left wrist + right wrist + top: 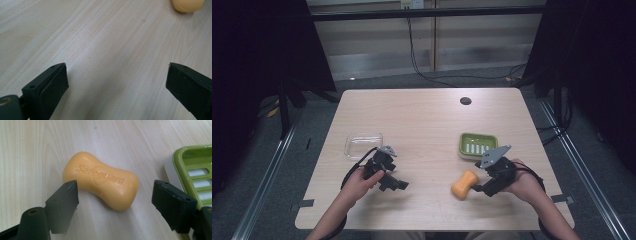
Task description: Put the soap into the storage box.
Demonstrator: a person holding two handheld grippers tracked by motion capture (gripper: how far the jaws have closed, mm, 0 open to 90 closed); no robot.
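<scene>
Soap [101, 180], an orange bar pinched at the waist with a brand name pressed into its top, lies flat on the pale wooden surface [422, 115], just in front of the right gripper [475, 189]. That gripper's fingers [63, 200] stand wide apart, one on each side of the near end of the bar, and neither pad touches it; nothing is held. A green soap dish [478, 145] with a slotted bottom sits just beyond, close to the bar but apart from it, and it is empty.

The left gripper [398, 185] rests low over the bare wood near the front edge, its fingers [53, 80] also spread with nothing between them; the orange bar peeks in at the far corner of its view. A clear plastic lid or shallow box [363, 145], hard to tell which from above, lies near the left hand.

Judged from this, the work looks to be at its start: the bar is lined up for a grasp but not yet gripped or lifted. Left to do are closing on the bar, carrying it across the short gap, and setting it into the dish.
</scene>
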